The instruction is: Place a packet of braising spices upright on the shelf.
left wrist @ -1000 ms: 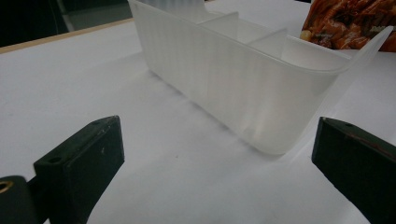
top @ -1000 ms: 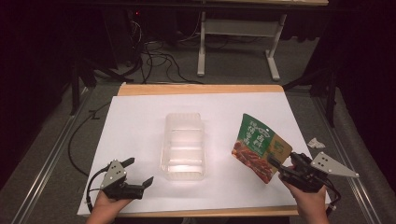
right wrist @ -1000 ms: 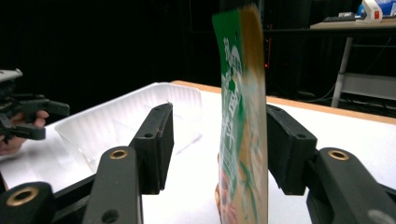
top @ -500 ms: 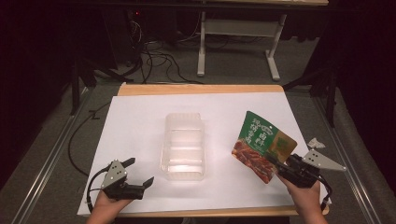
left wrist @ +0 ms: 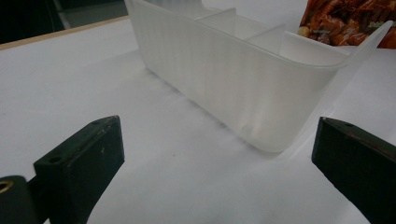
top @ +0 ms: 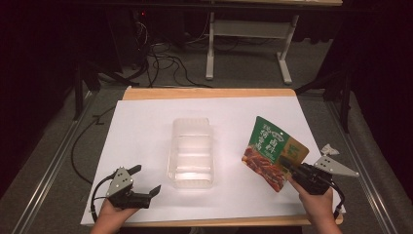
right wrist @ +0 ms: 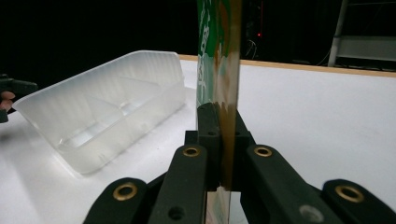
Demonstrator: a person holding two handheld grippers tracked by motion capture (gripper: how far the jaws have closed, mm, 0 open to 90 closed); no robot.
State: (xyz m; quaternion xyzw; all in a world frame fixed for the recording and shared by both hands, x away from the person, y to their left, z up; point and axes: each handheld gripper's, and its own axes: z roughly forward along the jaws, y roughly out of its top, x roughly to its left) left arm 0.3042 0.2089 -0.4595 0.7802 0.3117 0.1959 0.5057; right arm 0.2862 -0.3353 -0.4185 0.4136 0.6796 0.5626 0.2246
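Two tools: yours.
Right tool (top: 288,170): clamps your snack packet (top: 272,151) upright, right of the tray.
Left tool (top: 146,181): jaws wide, nothing between.
Clear divided tray (top: 191,152): mid-counter (top: 146,126).

Dim lab, paper-covered table (top: 146,126), floor cables (top: 165,58), metal desk frame (top: 248,34)

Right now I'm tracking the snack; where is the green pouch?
High view: green snack pouch at table's right, clamped in right tongs, just right of the clear divided tray.
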